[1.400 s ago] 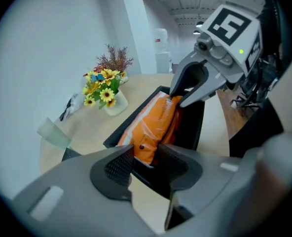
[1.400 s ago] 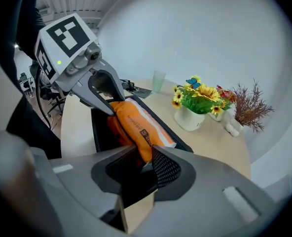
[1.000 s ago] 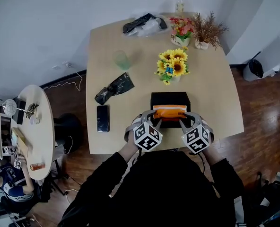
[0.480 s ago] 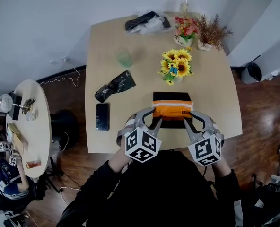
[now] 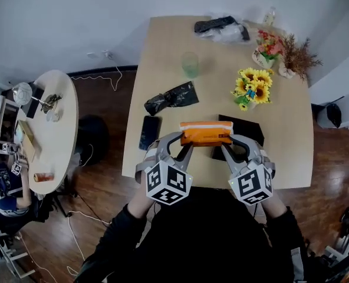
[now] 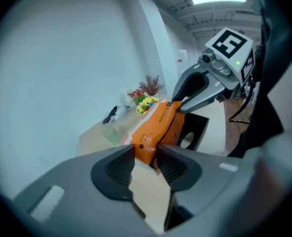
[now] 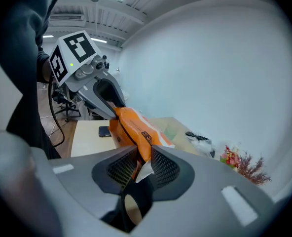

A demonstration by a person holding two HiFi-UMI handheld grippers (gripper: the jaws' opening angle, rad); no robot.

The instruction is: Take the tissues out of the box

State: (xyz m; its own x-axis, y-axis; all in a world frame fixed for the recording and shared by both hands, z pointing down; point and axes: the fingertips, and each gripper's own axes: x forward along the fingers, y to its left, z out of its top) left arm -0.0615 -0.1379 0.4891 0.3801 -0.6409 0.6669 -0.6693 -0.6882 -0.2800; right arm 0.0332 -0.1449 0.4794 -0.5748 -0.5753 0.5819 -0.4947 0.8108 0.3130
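An orange pack of tissues [image 5: 206, 132] hangs in the air above the near edge of the table, held level by its two ends. My left gripper [image 5: 184, 144] is shut on its left end, and the pack [image 6: 158, 126] runs away from those jaws [image 6: 146, 165]. The right gripper [image 5: 230, 142] is shut on the right end, where a white tissue corner [image 7: 143, 172] shows between its pads [image 7: 137, 166]. The black tissue box [image 5: 240, 139] lies on the table behind and right of the pack, its oval opening [image 6: 186, 140] facing out.
On the wooden table [image 5: 163, 46] lie a black phone [image 5: 150, 132], a crumpled black bag [image 5: 171, 98], a green cup [image 5: 190, 64], sunflowers [image 5: 251, 87], two more flower pots [image 5: 267, 47] and a dark bundle [image 5: 221, 28]. A round side table [image 5: 50, 128] stands left.
Both grippers have lifted the orange pack out of the black box and carried it left and toward me. The box now lies apart on the table.
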